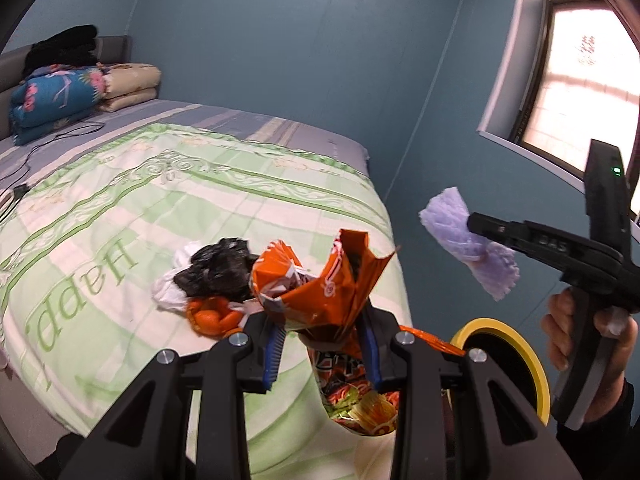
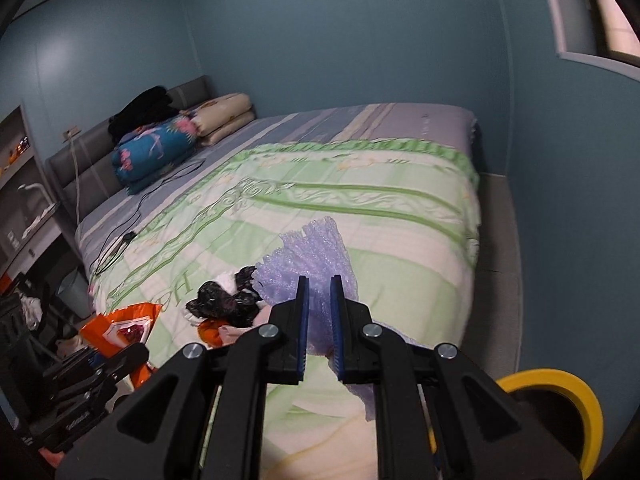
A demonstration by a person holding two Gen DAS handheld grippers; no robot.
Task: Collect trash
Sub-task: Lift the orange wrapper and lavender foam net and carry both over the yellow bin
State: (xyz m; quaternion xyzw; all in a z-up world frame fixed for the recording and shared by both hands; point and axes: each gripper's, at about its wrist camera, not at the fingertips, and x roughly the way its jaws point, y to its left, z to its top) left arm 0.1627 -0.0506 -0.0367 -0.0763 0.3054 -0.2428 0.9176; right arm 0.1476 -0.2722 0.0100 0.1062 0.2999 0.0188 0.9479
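My left gripper (image 1: pixel 322 338) is shut on an orange snack bag (image 1: pixel 320 292), crumpled and held upright over the bed's near edge; the same bag (image 2: pixel 128 326) appears at lower left in the right wrist view. A purple foam sheet (image 2: pixel 316 264) is pinched in my right gripper (image 2: pixel 319 320), whose blue pads are shut on it. In the left wrist view that foam sheet (image 1: pixel 464 240) hangs in the air to the right, above a yellow-rimmed bin (image 1: pixel 516 336). A pile of trash stays on the bedspread: a black bag (image 1: pixel 218 270), white scraps (image 1: pixel 170 290) and an orange wrapper (image 1: pixel 212 316).
The bed (image 1: pixel 140 200) has a green and white quilt, with folded blankets (image 1: pixel 60 96) and a black cable (image 1: pixel 48 140) at its head. The yellow-rimmed bin (image 2: pixel 560 404) stands on the floor beside the bed's corner. A window (image 1: pixel 580 80) is on the right wall. A hand (image 1: pixel 584 344) holds the right gripper.
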